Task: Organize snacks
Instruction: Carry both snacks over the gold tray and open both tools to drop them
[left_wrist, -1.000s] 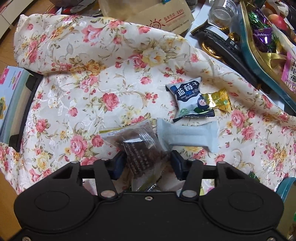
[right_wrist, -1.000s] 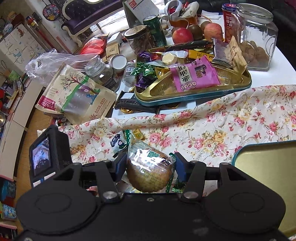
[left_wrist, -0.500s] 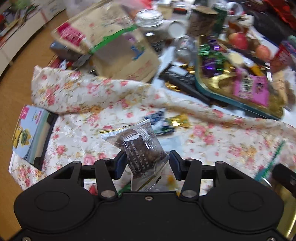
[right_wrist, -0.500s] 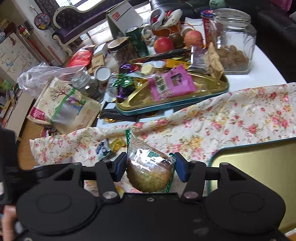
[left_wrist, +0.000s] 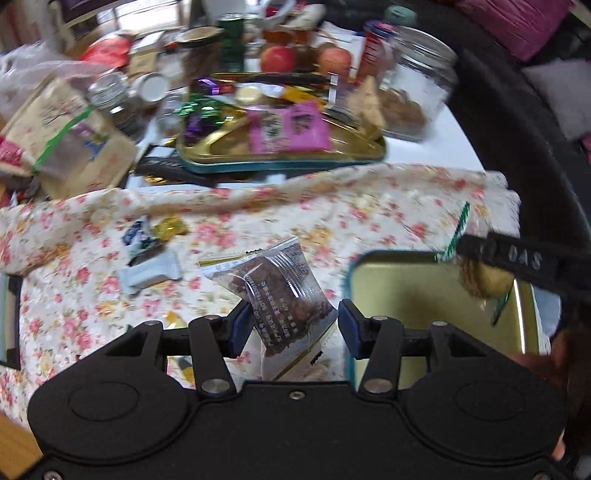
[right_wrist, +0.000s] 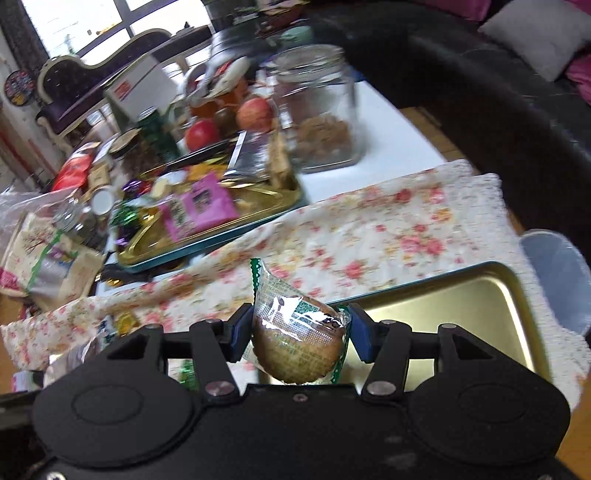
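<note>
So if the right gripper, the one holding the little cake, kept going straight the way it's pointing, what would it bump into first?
Probably the empty gold tray. The right gripper, shut on the wrapped cake, points down at the tray's near corner. Nothing shows in between, though depth is hard to judge here.

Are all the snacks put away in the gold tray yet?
Not yet. The near gold tray looks bare. The left gripper holds a brown snack packet, and the right gripper holds a wrapped cake at the tray's edge. A white packet, a blue packet and a gold candy wait on the floral cloth.
</note>
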